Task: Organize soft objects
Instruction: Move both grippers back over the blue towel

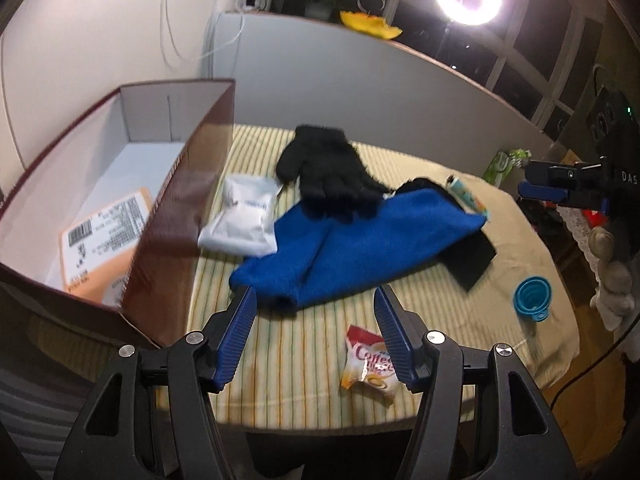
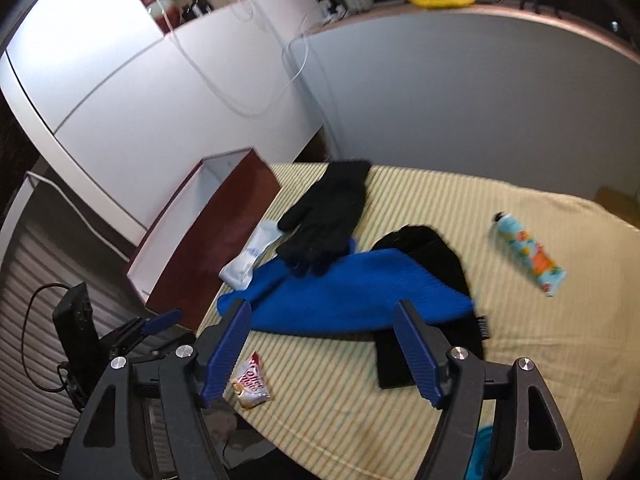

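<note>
A blue knit cloth (image 1: 360, 248) (image 2: 352, 292) lies in the middle of the striped tablecloth (image 1: 280, 380) (image 2: 380, 420). A black glove (image 1: 324, 168) (image 2: 328, 216) rests partly on its far edge. A black cloth (image 1: 468, 256) (image 2: 436, 256) sticks out from under it. My left gripper (image 1: 316, 296) hangs open just before the blue cloth's near edge, with nothing between its fingers. My right gripper (image 2: 322, 306) is also open and empty, over the same cloth's near edge. An open dark red box (image 1: 180, 208) (image 2: 216, 240) stands at the table's left.
A white packet (image 1: 244, 216) (image 2: 248, 260) lies between the box and the blue cloth. A coffee creamer sachet (image 1: 370, 364) (image 2: 252, 386) sits near the front edge. A patterned lighter (image 1: 466, 196) (image 2: 528, 254) and a blue collapsible cup (image 1: 530, 294) lie to the right.
</note>
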A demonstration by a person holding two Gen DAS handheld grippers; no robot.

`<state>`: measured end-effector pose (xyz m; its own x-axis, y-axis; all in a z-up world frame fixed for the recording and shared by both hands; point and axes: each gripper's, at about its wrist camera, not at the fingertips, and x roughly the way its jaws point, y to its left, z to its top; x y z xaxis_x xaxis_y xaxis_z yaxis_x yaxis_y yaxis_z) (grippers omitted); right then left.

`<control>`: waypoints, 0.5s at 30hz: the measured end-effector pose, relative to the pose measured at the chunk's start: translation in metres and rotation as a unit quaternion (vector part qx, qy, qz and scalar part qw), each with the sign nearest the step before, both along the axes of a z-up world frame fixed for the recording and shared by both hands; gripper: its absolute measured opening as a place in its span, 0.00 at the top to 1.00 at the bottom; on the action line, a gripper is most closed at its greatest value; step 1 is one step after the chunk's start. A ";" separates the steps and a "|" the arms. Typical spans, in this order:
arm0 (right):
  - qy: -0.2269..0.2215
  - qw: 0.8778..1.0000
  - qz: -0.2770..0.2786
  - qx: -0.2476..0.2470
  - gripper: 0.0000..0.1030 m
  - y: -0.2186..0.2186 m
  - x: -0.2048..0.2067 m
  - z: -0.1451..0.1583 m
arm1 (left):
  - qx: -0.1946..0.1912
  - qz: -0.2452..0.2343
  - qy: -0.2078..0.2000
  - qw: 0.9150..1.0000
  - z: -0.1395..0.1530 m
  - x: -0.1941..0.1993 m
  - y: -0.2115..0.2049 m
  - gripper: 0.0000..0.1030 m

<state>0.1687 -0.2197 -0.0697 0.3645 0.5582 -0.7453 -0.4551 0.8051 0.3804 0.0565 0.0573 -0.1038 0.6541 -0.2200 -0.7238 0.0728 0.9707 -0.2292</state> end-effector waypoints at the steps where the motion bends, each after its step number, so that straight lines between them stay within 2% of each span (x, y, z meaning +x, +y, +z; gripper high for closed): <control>1: 0.004 1.000 0.007 -0.001 0.32 0.005 0.002 -0.004 | 0.001 0.002 0.005 1.000 -0.003 0.001 0.000 0.41; 7: 0.050 0.996 0.070 -0.014 0.32 0.051 0.018 -0.037 | 0.000 0.016 0.033 0.999 -0.019 0.012 0.003 0.40; 9: 0.061 0.994 0.084 -0.037 0.32 0.068 0.024 -0.051 | 0.001 0.019 0.040 0.999 -0.024 0.017 0.004 0.39; 12: 0.060 0.989 0.108 -0.082 0.32 0.090 0.031 -0.067 | 0.008 0.022 0.047 0.999 -0.029 0.022 0.003 0.39; 15: 0.030 0.981 0.135 -0.136 0.32 0.104 0.030 -0.075 | 0.019 0.021 0.050 0.998 -0.032 0.027 0.000 0.39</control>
<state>0.1985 -0.1156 -0.1443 0.1821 0.4064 -0.8954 -0.6486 0.7340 0.2013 0.0834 0.0572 -0.1359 0.5866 -0.1654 -0.7928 0.0103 0.9804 -0.1969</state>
